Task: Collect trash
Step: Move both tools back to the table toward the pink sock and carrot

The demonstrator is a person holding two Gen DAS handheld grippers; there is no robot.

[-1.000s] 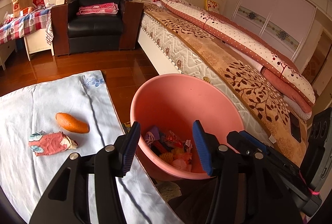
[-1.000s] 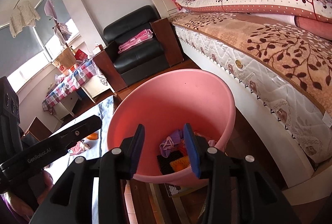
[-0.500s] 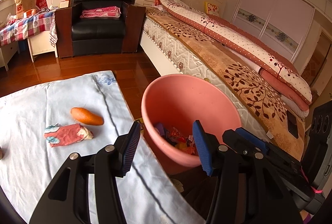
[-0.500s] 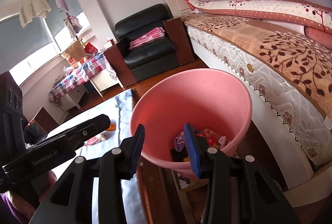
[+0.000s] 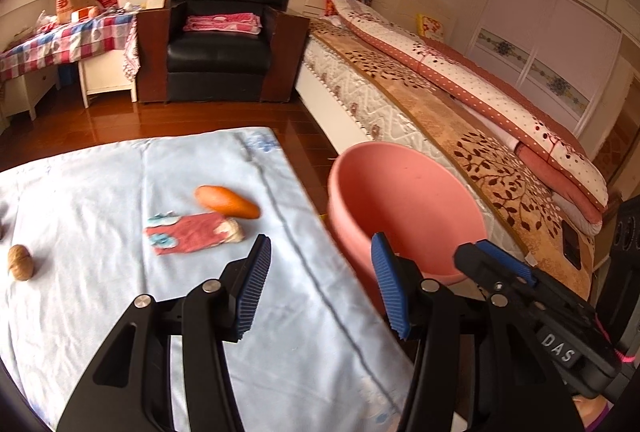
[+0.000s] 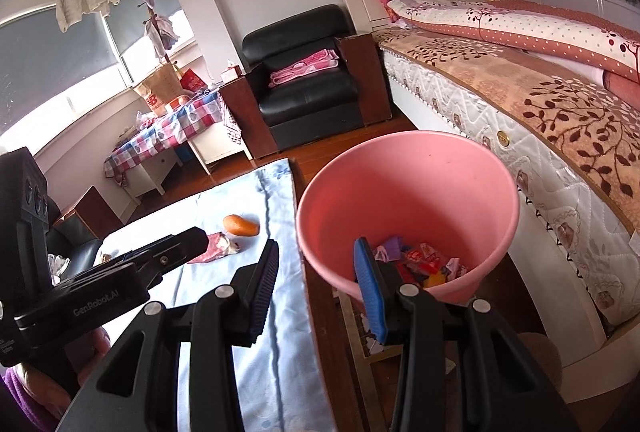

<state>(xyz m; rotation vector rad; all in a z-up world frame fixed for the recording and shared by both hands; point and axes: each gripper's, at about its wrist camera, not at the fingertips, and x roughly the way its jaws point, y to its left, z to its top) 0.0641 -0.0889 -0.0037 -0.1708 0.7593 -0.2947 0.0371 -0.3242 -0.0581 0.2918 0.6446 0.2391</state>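
A pink bucket (image 5: pixel 404 208) stands on the floor beside the table; in the right wrist view the bucket (image 6: pixel 408 192) holds several colourful wrappers (image 6: pixel 420 260). On the light blue cloth (image 5: pixel 120 192) lie a crumpled pink wrapper (image 5: pixel 192 238), an orange oval piece (image 5: pixel 226 202) and a brown walnut-like lump (image 5: pixel 20 262). My left gripper (image 5: pixel 316 286) is open and empty above the table's right edge. My right gripper (image 6: pixel 316 286) is open and empty, straddling the table edge and bucket rim. The wrapper (image 6: pixel 218 246) and orange piece (image 6: pixel 240 225) also show there.
A bed (image 5: pixel 460 120) runs along the right, close behind the bucket. A black armchair (image 5: pixel 224 40) and a checked-cloth side table (image 5: pixel 68 40) stand at the back. Wooden floor (image 5: pixel 180 120) lies between them and the table.
Both grippers have swung left, away from over the bucket and toward the table. The right gripper's jaws have opened wider. The walnut-like lump has come into the left wrist view.
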